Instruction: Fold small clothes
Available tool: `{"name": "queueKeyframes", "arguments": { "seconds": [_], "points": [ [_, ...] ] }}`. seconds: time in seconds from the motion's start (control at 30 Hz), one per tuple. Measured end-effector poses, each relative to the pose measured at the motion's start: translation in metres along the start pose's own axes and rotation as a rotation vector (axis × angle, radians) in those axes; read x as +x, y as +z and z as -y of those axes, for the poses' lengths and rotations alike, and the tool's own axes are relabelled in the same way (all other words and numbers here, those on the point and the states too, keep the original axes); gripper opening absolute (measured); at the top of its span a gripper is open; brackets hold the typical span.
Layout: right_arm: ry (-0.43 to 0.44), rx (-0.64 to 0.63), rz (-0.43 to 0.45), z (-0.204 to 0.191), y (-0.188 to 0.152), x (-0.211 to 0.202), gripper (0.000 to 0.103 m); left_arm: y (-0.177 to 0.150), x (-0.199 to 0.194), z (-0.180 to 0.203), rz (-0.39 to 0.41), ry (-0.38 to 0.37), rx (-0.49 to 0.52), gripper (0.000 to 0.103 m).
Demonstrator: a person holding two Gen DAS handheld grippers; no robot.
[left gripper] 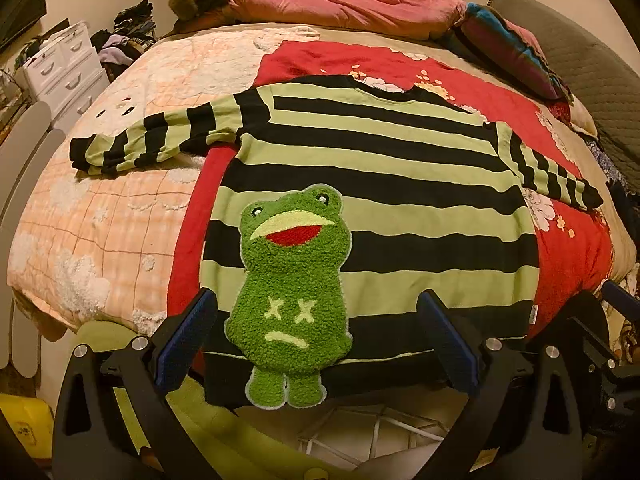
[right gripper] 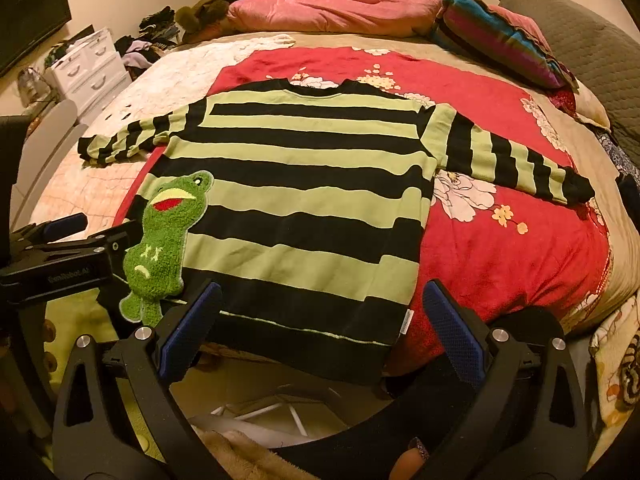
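Readable text: one item. In the right wrist view, the black body of the left gripper [right gripper: 66, 224] carries a faint embossed mark [right gripper: 70, 278] reading approximately "GenRobot.AI"; the letters are low in contrast. The small white tag [right gripper: 405, 320] on the sweater [right gripper: 304, 184] hem is too small to read.

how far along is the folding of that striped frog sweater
Done: the striped sweater lies spread flat on the bed, both sleeves out. In hand: nothing; the left gripper and right gripper hover open at its hem. Left: every fold, sleeves and body.
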State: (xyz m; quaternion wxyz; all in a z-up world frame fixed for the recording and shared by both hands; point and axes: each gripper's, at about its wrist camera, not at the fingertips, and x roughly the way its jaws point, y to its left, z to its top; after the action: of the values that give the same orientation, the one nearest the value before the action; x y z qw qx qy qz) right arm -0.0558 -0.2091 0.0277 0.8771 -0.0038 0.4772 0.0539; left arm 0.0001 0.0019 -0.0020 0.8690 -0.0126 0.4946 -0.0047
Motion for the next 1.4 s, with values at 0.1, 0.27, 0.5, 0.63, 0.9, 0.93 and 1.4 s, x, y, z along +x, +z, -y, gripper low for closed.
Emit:
{"name": "queueKeyframes", "arguments": {
  "seconds": [0.1,0.27,0.5,0.63,0.9,0.93,1.4],
  "points": [
    [0.000,0.001,0.001,0.0001,0.0001,0.0000,0.095,0.0003,0.0003,-0.0004,-0.001,-0.002,0.001,0.099],
    [-0.002,-0.003,-0.003,-0.0014,-0.0005,0.0006,0.095,0.0004,-0.0006,0.0006,0.001,-0.002,0.007,0.099],
    [-0.001,0.000,-0.004,-0.0013,-0.0005,0.0012,0.095,0.0006,-0.0014,0.0013,0.002,-0.003,0.011,0.099],
    [0.000,-0.001,-0.008,-0.0011,0.0002,0.0013,0.095,0.0005,-0.0024,0.0033,0.005,-0.002,0.016,0.099],
    [0.001,-0.002,-0.007,-0.0007,0.0004,0.0012,0.095,0.0001,-0.0022,0.0036,0.005,-0.001,0.016,0.099],
    [0.001,-0.002,-0.007,-0.0009,0.0003,0.0014,0.095,0.0002,-0.0022,0.0035,0.005,-0.002,0.015,0.099],
    [0.002,0.007,-0.004,-0.0007,0.0011,0.0027,0.095,0.0023,0.0006,-0.0015,0.004,0.015,0.016,0.099]
  ]
}}
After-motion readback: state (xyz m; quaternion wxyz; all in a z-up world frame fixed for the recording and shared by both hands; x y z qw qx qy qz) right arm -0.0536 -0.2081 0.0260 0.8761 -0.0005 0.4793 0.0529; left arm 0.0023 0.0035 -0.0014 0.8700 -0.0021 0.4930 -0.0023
